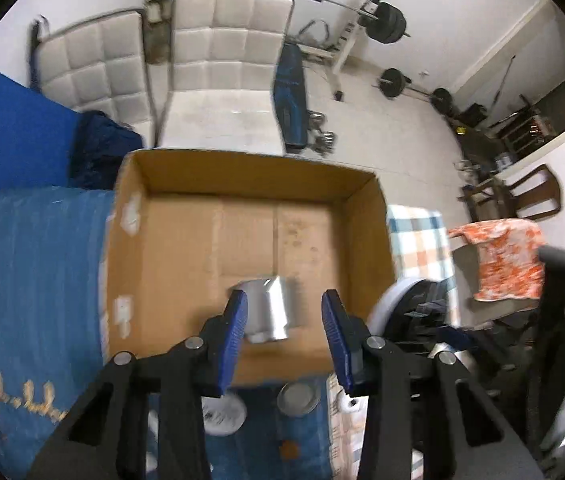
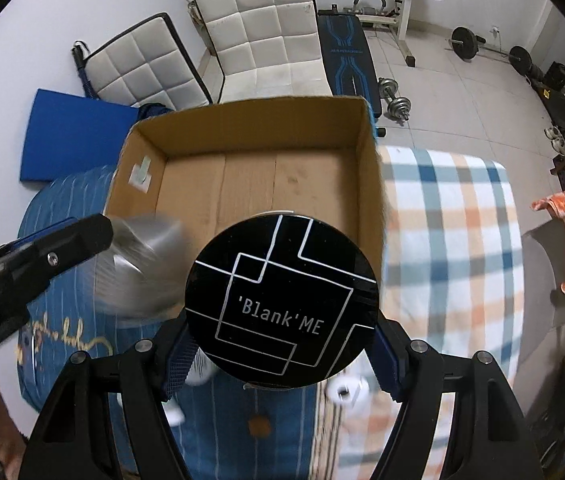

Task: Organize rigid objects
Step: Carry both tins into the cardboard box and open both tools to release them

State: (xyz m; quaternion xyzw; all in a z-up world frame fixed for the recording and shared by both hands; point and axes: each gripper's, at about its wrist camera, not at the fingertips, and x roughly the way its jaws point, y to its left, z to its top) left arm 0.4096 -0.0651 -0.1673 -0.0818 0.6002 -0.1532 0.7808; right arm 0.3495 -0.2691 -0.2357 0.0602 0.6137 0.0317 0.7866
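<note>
One open brown cardboard box (image 1: 186,216), one blurred silver metal cylinder (image 1: 270,308) between wide-spread left gripper (image 1: 284,316) fingers, untouched; one round black "Blank'ME" disc (image 2: 282,300) clamped in right gripper (image 2: 282,356).

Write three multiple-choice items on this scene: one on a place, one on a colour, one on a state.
1. Where is the silver metal cup?
A. over the cardboard box
B. on a white chair
C. on the floor tiles

2. What colour is the round case marked 'Blank'ME?
A. white
B. black
C. orange

3. How is the left hand-held gripper?
A. shut on the cup
B. out of view
C. open

Answers: 1 A, the blurred cup shows against the box floor; 2 B, its face is black with white lines; 3 C, its blue fingers stand apart, a gap beside the cup.
</note>
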